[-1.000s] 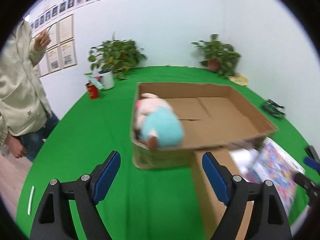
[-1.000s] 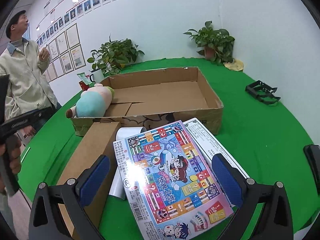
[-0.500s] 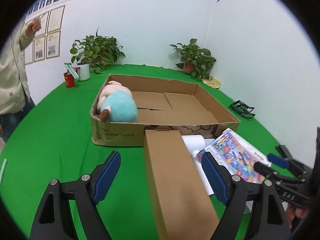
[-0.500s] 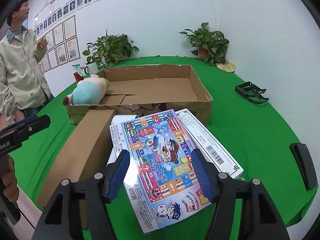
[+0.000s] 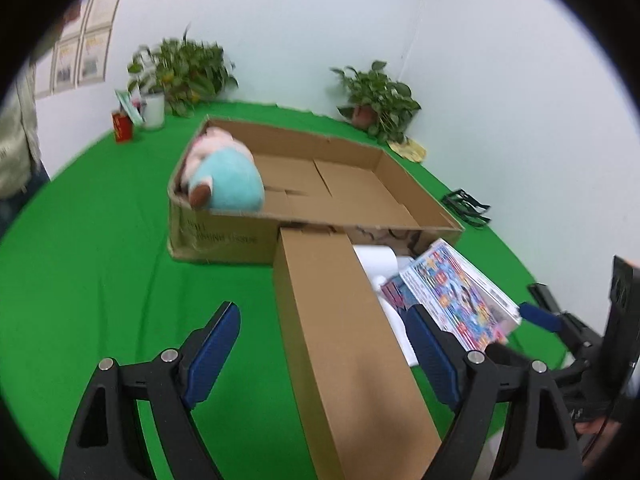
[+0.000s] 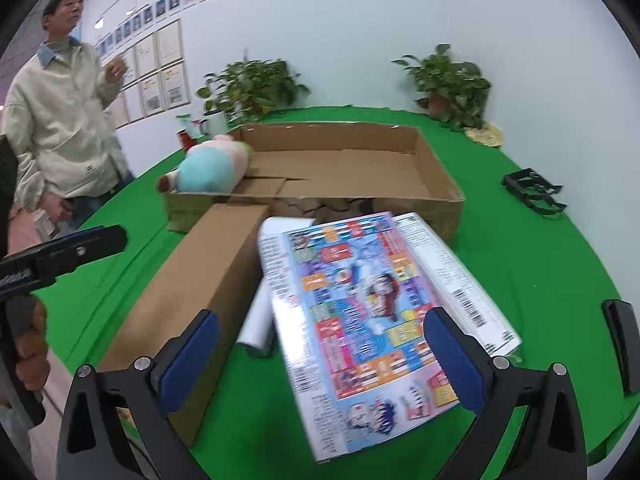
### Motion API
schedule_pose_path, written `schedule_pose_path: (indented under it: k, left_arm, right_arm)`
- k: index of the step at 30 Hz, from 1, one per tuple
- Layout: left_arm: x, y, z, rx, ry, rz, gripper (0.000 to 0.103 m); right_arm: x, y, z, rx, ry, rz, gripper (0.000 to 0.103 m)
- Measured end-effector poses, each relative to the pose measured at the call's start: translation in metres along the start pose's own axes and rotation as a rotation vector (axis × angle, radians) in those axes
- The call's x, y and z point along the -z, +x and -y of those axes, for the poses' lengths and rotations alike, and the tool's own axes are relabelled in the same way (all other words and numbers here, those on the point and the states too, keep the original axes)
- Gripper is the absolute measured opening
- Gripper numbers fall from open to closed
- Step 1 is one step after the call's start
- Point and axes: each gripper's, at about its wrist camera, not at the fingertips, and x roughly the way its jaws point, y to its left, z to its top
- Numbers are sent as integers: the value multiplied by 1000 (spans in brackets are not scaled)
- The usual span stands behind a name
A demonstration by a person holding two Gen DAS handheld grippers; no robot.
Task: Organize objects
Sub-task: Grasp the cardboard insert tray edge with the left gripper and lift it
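A long brown box (image 5: pixel 340 320) lies on the green table, running from the open cardboard tray (image 5: pixel 400 196) toward me. My left gripper (image 5: pixel 320 354) straddles its near end with the jaws opening and the pads clear of its sides. A pink and teal plush toy (image 5: pixel 228 184) lies in the tray's left corner. In the right wrist view, a colourful game box (image 6: pixel 360 304) rests tilted on a white roll (image 6: pixel 260 320) and a flat white box (image 6: pixel 460 280). My right gripper (image 6: pixel 322 358) hangs over its near end, jaws opening, holding nothing.
A person in a pale jacket (image 6: pixel 60 120) stands at the table's left. Two potted plants (image 6: pixel 256 84), a white mug (image 5: pixel 154 110) and a red can (image 5: pixel 121 132) line the far edge. A black frame (image 6: pixel 532 192) lies at the right.
The left gripper has swung right and down from the tray to over the long brown box. The right gripper's jaws narrowed half a second ago and stand wide again.
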Motion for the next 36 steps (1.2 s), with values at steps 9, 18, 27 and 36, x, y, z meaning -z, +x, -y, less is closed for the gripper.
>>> schedule_pose_path:
  k: [9, 18, 27, 36]
  left_arm:
    - [32, 23, -12, 196, -102, -186, 81]
    - [55, 43, 3, 253, -96, -281, 66]
    - [61, 47, 23, 288, -60, -300, 66]
    - [67, 37, -13, 284, -228, -286, 68]
  right_arm:
    - [31, 13, -74, -346, -47, -135, 103]
    - [40, 40, -92, -198, -95, -178, 103]
    - [43, 45, -65, -39, -106, -171, 87]
    - [41, 47, -72, -73, -91, -173, 81]
